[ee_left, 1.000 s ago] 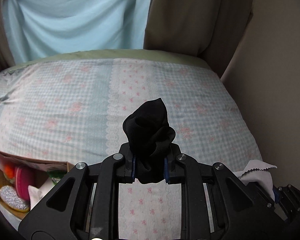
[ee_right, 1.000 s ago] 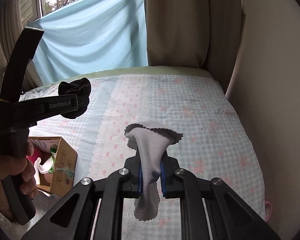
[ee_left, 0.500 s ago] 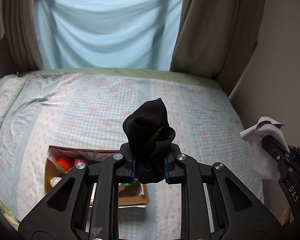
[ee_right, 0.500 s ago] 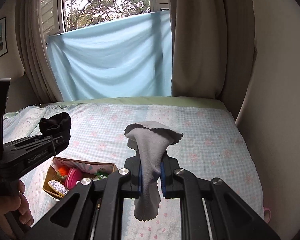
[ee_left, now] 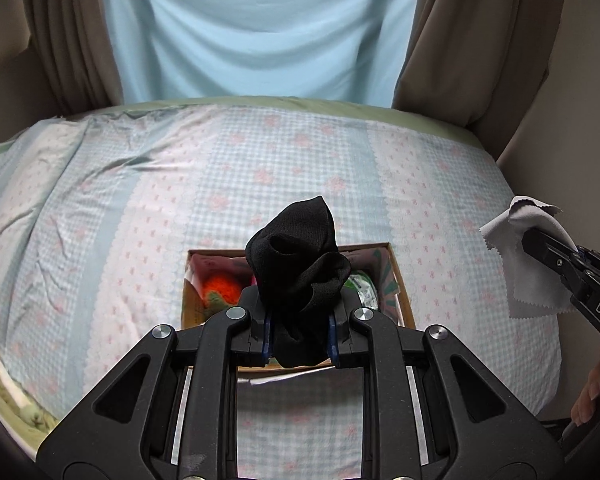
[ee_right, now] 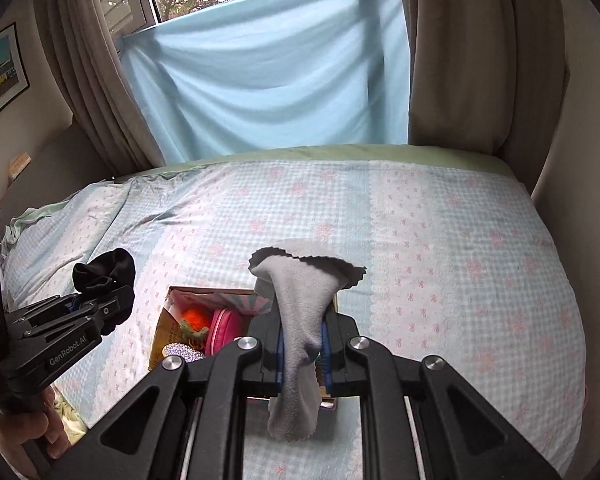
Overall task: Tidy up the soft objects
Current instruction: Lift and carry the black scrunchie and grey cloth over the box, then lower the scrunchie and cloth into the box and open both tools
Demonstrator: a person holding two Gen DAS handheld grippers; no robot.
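Here, in the left wrist view: left gripper (ee_left: 299, 334) pressed together on a bunched black cloth (ee_left: 298, 270), carried in the air directly above the open cardboard box (ee_left: 398, 270) on the checked bedspread (ee_left: 140, 220). Box just ahead of and below the fingertips, so only a short lowering probably needed for the drop. Inside the box, an orange knitted piece (ee_left: 220, 290) visible beside the cloth. At the right edge, the right gripper (ee_left: 536, 242) with a grey cloth (ee_left: 528, 276) hanging from it, to the right of the box and apart from it. Then, in the right wrist view: right gripper (ee_right: 303, 350) pinching the grey cloth (ee_right: 300, 320), long axis hanging down between the fingers, lower end dangling over the near rim of the box (ee_right: 160, 326). Left gripper (ee_right: 100, 300) with black cloth (ee_right: 104, 270) at the left, slightly left of the box here. Pink pouch (ee_right: 224, 330) and sparkly round pad (ee_right: 180, 350) already inside. Which gripper is nearer to the box: not possible to tell.
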